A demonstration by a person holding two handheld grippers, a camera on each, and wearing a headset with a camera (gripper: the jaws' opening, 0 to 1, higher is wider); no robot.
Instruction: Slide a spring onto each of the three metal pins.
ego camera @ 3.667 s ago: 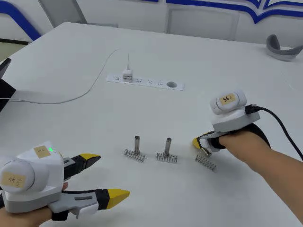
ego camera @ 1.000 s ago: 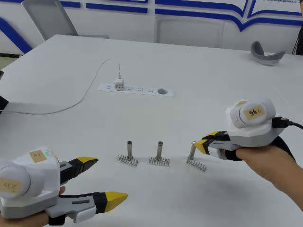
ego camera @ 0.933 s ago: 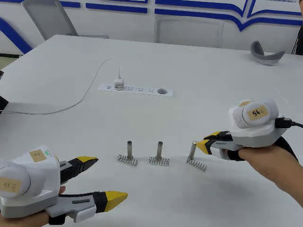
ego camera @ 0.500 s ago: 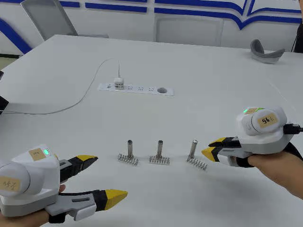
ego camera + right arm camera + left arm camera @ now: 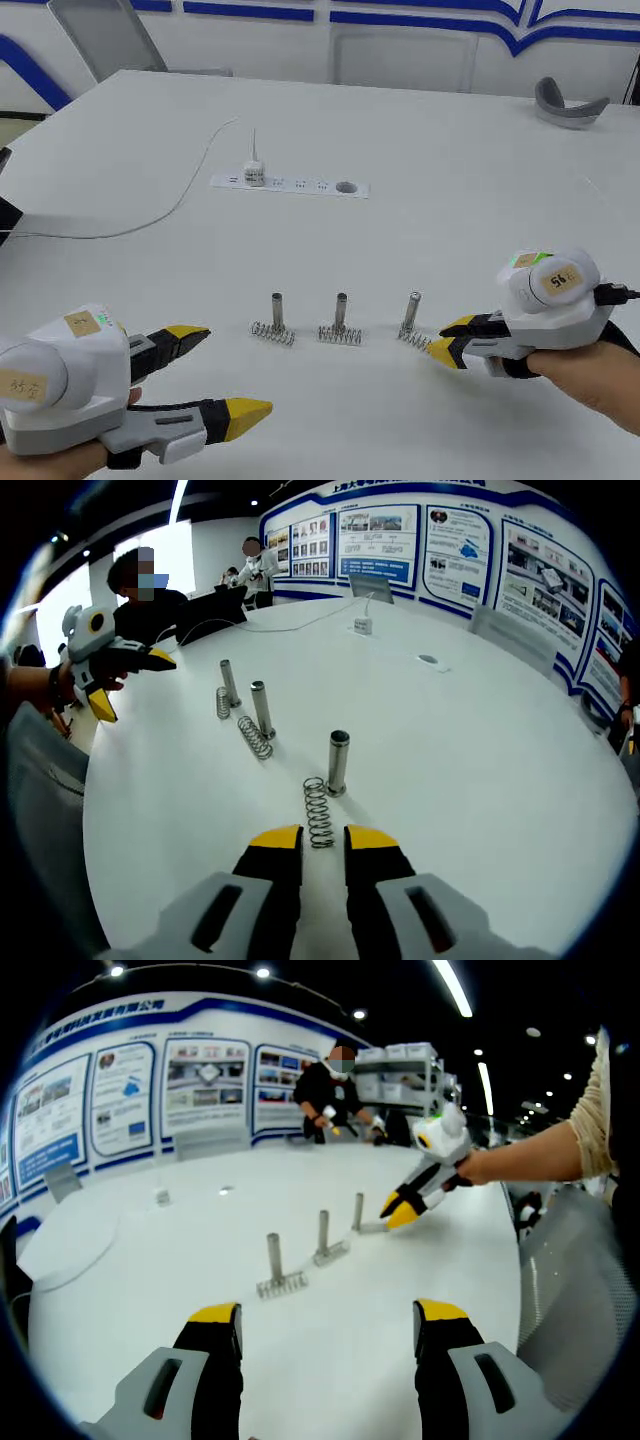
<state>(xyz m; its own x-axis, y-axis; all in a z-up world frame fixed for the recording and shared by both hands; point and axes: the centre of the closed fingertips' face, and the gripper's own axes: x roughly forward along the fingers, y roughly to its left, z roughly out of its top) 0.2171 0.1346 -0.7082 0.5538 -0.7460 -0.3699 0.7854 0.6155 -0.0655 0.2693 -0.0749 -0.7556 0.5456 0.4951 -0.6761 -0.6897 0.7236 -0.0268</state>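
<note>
Three short metal pins stand upright in a row on the white table (image 5: 420,200): left pin (image 5: 277,305), middle pin (image 5: 341,309), right pin (image 5: 412,310). A spring lies flat at each pin's foot: left spring (image 5: 272,332), middle spring (image 5: 340,336), right spring (image 5: 415,340). My right gripper (image 5: 451,338) hovers low just right of the right spring, jaws slightly parted and empty. In the right gripper view the right spring (image 5: 318,812) lies just ahead of the right gripper (image 5: 323,838). My left gripper (image 5: 222,372) is wide open and empty at the near left, well short of the left pin (image 5: 274,1257).
A white power strip (image 5: 290,185) with a plugged adapter and a cable trailing left lies beyond the pins. A grey curved object (image 5: 570,103) rests at the far right. A chair stands behind the table's far left. People stand at the far end of the room.
My right gripper has let go of the right pin and drawn back to the right and toward me. That pin now stands alone. The left gripper has stayed put.
</note>
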